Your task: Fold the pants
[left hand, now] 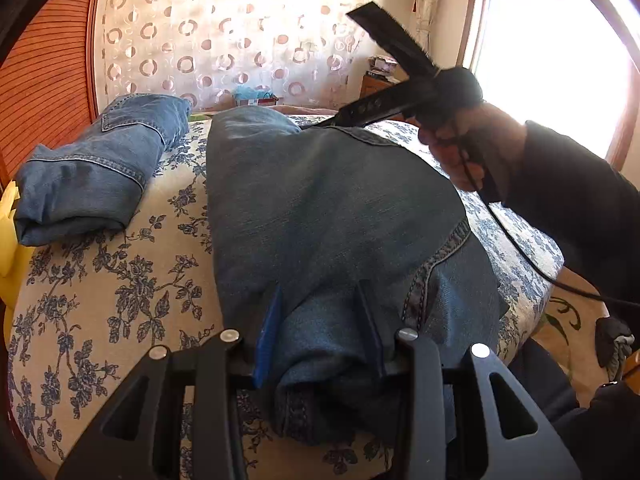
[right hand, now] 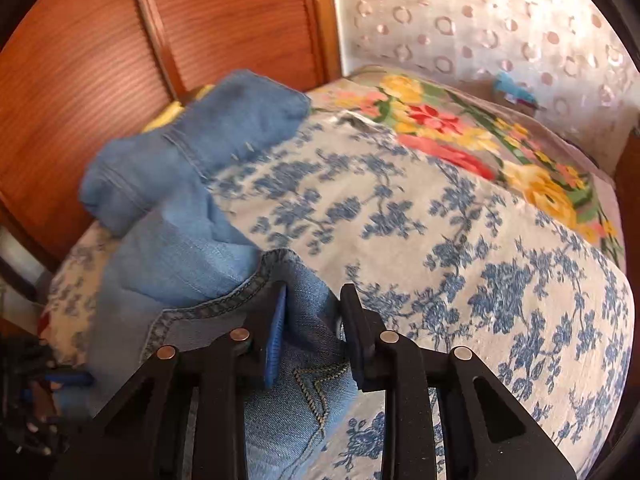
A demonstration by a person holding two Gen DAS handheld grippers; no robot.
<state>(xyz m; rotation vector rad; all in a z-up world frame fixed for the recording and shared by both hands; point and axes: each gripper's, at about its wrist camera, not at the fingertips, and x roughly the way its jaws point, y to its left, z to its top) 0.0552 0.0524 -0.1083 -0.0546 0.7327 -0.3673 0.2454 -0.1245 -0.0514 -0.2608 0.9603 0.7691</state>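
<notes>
On floral bedspread (left hand: 120, 280), rumpled blue pants (left hand: 320, 208)

- The left gripper (left hand: 320, 320) clamps a bunched end of the jeans (left hand: 320, 200) on the floral bedspread (left hand: 120, 300).
- A folded pair (left hand: 100, 168) lies left.
- A hand (left hand: 468, 148) holds the right gripper (left hand: 352, 116) at the jeans' far edge.

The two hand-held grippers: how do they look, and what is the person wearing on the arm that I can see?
Both the left gripper and the right gripper have matte black linkage frames with cut-out slots and round silver pivot pins. The fingers are black, and one finger carries a ribbed blue pad. From the left wrist view, a thin black cable trails from the right gripper's handle, and the arm wears a dark long sleeve.
</notes>
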